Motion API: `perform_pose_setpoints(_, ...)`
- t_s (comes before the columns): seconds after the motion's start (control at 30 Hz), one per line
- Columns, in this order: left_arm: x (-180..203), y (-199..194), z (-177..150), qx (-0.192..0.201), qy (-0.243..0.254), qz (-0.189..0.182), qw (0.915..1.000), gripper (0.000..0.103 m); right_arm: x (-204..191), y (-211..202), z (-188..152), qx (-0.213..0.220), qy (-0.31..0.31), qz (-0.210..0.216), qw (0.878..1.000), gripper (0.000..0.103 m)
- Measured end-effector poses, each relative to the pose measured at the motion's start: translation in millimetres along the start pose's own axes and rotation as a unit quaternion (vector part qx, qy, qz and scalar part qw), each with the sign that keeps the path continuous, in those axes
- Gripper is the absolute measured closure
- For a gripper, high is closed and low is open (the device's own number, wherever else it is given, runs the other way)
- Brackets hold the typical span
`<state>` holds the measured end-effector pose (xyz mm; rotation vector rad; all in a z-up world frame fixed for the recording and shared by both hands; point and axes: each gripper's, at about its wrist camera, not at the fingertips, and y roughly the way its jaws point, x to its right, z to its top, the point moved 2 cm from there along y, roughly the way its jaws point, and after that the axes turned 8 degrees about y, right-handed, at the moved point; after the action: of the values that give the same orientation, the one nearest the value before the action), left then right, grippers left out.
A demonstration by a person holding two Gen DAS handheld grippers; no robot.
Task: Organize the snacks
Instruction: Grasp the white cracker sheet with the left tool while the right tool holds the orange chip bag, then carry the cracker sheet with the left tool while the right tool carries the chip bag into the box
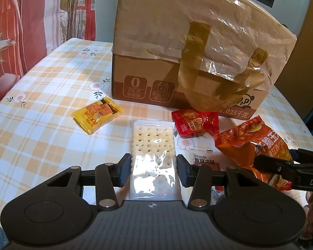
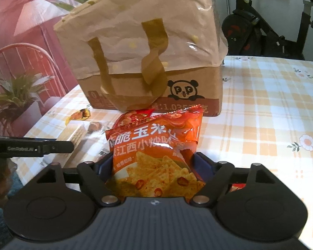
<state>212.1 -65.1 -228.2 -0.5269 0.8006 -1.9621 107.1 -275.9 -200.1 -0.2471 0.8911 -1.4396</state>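
Note:
My left gripper [image 1: 153, 169] is shut on a clear pack of white crackers [image 1: 152, 145], its pads against both long sides. My right gripper [image 2: 153, 164] is shut on an orange bag of corn chips [image 2: 156, 145], which also shows in the left wrist view [image 1: 252, 143]. A yellow snack packet [image 1: 97, 114], a red snack packet [image 1: 195, 121] and a white packet with a brown label [image 1: 204, 162] lie on the checked tablecloth [image 1: 41, 137]. Behind them stands a cardboard box [image 1: 144, 87] with a beige tote bag [image 1: 208, 31] draped over it.
A patterned red and white curtain [image 1: 31, 20] hangs at the back left. An exercise bike [image 2: 267, 27] stands beyond the table's far edge. Bare tablecloth [image 2: 271, 104] lies right of the box.

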Motion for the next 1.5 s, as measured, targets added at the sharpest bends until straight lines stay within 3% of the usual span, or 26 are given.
perform_pose_setpoints(0.63, -8.0, -19.0, 7.8, 0.028, -0.011, 0.025, 0.9992, 0.054, -17.2, -23.7, 8.1, 0.029, -0.027, 0.031, 0.999, 0.026)
perform_pose_setpoints(1.03, -26.5, -67.2, 45.8, 0.114, -0.021, 0.057, 0.9915, 0.054, -36.2, -66.0, 39.1, 0.116, -0.059, 0.067, 0.989, 0.026)
perform_pose_setpoints(1.5, -16.4, -111.9, 115.6, 0.201, 0.006, 0.041, 0.9788, 0.054, -69.6, -100.4, 104.8, 0.195, -0.090, 0.111, 0.970, 0.026)
